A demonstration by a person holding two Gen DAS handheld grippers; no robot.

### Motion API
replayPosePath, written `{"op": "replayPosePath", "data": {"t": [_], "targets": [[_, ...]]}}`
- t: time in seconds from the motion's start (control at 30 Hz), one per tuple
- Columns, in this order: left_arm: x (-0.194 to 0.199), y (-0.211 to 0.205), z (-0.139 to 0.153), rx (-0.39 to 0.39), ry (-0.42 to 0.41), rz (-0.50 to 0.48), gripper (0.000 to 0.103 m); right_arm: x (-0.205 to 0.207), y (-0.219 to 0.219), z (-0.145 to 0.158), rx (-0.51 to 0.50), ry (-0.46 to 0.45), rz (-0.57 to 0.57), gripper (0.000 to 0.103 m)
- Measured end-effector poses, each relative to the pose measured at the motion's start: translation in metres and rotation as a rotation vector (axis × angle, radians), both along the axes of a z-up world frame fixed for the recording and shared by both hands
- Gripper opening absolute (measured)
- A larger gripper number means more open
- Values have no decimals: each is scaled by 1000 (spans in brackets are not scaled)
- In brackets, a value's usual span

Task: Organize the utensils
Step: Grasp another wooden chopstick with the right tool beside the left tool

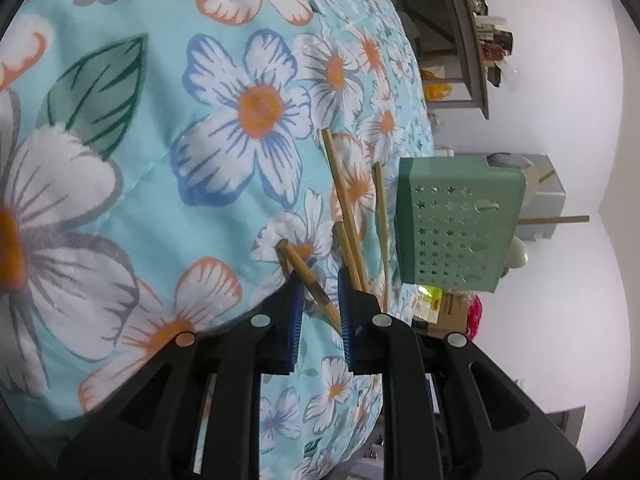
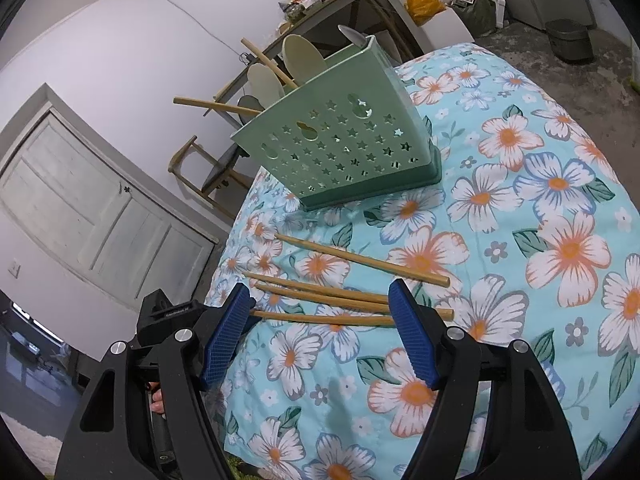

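Four chopsticks point(image 2: 360, 264) lie on the floral cloth point(image 2: 540, 208), long axes crosswise to the wide-open, empty right gripper point(image 2: 320, 324). The left gripper point(image 1: 318, 300) pinches the nearest one's point(image 1: 310, 280) tip. The holder point(image 2: 340, 148) stands beyond them, upright, already holding spoons point(image 2: 298, 60).

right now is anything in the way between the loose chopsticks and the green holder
Nothing visible. Only bare floral cloth lies between the chopsticks and the green holder. The holder already has spoons and chopsticks in it, so its top is partly filled. The left gripper is closed on one chopstick.
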State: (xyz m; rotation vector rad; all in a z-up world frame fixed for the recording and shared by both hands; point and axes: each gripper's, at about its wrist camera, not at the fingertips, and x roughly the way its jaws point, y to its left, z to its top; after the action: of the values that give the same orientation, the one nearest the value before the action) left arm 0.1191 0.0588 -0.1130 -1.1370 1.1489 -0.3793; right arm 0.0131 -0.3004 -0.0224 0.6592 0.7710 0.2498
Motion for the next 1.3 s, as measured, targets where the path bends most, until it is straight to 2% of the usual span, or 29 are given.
{"op": "replayPosePath", "data": {"t": [0.07,0.2,0.27,0.4,0.5,0.53,0.57,0.63,0.7,0.8,1.0,1.2,1.3], "targets": [[-1,-1,1,27,-7,5,11,0,1,0,-3,-1,4,70],[-1,0,4,48,-39,-15,12,2,6,2,-29,-1,36,70],[-3,-3,11,108,-92,-58,12,6,15,7,-73,-9,76,70],[-13,-6,24,217,-197,-110,16,19,47,23,-197,-69,221,70],[-24,-9,30,290,-273,-135,19,34,71,25,-261,-77,333,69],[-28,-9,31,308,-292,-139,20,41,81,23,-285,-73,380,67],[-30,-10,32,318,-303,-142,20,49,89,20,-303,-66,420,60],[-35,-10,33,331,-326,-146,21,63,102,14,-337,-50,474,51],[-37,-10,33,333,-334,-148,21,78,114,8,-365,-38,539,35],[-39,-7,33,330,-341,-152,21,95,130,3,-402,-27,628,26],[-44,-5,31,333,-359,-157,22,116,167,-6,-523,-10,790,26],[-47,-5,31,334,-368,-160,22,130,190,-21,-645,16,873,26],[-49,-3,31,332,-371,-162,22,135,194,-27,-665,27,900,22]]}}
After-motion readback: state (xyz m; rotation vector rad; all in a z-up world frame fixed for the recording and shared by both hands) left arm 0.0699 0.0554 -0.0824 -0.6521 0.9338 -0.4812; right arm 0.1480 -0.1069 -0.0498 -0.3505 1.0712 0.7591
